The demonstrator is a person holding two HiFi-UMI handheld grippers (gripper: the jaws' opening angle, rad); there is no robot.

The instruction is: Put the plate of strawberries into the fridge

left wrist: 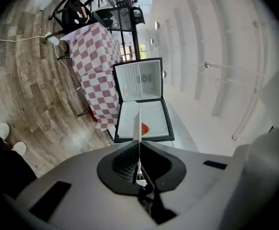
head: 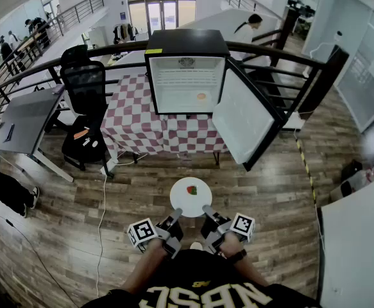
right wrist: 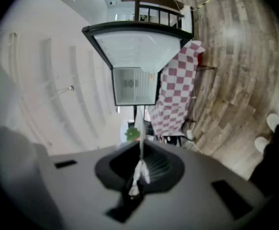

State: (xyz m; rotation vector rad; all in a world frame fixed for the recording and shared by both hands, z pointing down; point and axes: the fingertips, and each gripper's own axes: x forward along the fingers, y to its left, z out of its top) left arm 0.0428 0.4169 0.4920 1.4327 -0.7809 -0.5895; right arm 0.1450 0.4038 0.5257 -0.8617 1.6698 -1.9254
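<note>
Left tongs (head: 176, 215) and right tongs (head: 207, 212) are each clamped shut on the near rim of the plate (head: 179, 198), one at either side of its near edge, and hold it level in the air above the wood floor (head: 270, 191). In the left gripper view the jaws are pressed together on the plate's thin white edge (left wrist: 139, 121), which runs straight up between them. The right gripper view shows the same, though blurred: the jaws are closed on the edge of the plate (right wrist: 139, 124).

One red strawberry (head: 192, 189) with a green top lies near the middle of the plate. It shows red just right of the rim in the left gripper view (left wrist: 144, 128) and as a green blur left of the rim in the right gripper view (right wrist: 131, 133).

Straight ahead, well apart from the plate, the fridge (head: 187, 47) stands on a worktop under a red-and-white checked cloth (head: 132, 124). Its door (head: 241, 117) is swung wide open to the right and its white inside faces the person. A small orange thing (head: 201, 96) lies low inside it. A black chair (head: 84, 85) stands just left of the worktop, with a grey desk (head: 26, 117) further left.
</note>
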